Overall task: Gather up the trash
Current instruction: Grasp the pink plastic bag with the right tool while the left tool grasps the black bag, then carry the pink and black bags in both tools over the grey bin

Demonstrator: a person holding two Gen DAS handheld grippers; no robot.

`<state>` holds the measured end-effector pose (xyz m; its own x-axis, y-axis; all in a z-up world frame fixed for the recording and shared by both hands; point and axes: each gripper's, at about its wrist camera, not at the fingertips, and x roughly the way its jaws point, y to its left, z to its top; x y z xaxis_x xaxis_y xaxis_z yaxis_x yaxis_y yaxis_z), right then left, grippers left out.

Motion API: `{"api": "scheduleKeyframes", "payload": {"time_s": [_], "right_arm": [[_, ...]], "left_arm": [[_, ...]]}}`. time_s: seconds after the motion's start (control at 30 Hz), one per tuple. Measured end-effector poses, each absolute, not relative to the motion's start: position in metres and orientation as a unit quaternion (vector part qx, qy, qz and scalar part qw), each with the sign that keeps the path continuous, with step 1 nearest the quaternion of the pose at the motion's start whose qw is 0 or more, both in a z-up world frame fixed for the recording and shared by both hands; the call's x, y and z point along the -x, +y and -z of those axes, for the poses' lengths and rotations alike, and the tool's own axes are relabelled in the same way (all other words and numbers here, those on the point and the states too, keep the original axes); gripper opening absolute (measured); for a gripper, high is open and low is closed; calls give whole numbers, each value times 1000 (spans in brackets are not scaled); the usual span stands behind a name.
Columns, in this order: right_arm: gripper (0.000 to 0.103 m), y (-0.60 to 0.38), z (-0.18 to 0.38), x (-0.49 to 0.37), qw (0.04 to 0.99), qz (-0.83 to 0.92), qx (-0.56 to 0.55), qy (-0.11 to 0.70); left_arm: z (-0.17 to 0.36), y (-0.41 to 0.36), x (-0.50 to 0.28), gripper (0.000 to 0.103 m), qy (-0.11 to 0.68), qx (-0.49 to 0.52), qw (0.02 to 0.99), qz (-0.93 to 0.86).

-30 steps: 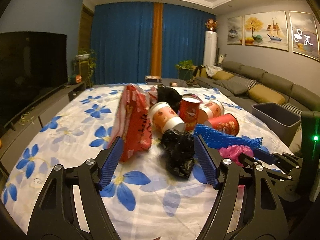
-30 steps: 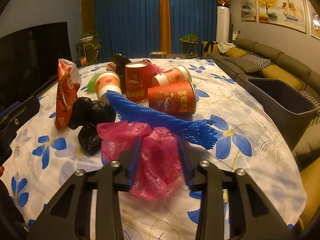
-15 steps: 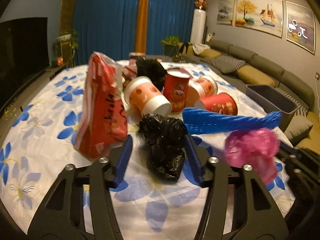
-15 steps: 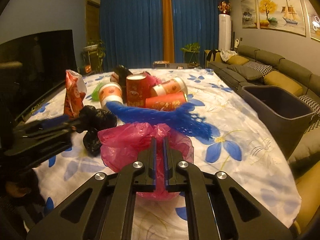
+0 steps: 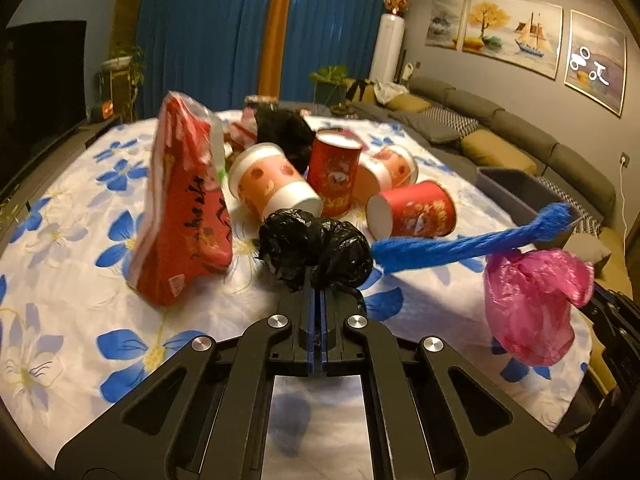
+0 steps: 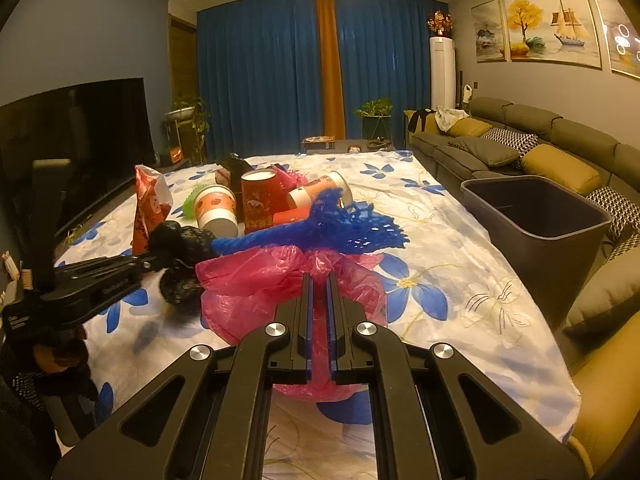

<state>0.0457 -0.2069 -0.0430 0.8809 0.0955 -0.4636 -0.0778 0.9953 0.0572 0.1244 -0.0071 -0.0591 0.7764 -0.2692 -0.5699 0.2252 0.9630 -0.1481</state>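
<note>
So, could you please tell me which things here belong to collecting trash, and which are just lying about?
Job:
crumpled black plastic bag, in left claw
pink plastic bag, in right claw
blue foam net
red paper cups
grey plastic bin

Lying about:
olive sofa cushions
potted plant

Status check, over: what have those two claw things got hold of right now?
Left gripper shut on black bag. Right gripper shut on pink bag, lifted. Blue foam net riding along. Bin right, unobstructed.
</note>
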Motion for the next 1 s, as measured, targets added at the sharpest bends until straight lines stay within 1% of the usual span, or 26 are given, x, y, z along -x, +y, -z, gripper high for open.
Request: {"api": "scheduleKeyframes", "payload": {"time_s": [0.3,0.77,1.0], "right_arm": [[7,-222,39,-39,972,-18,-10,235],[7,-265,15,-8,980,14,-47,191],[7,-282,3,-6,984,30,-58,167]], "left_arm": [[19,-3,-89,1,248,45,957,143],[9,-46,-82,1,237,26,953,187],[-4,-74,-83,1,221,14,952,213]]}}
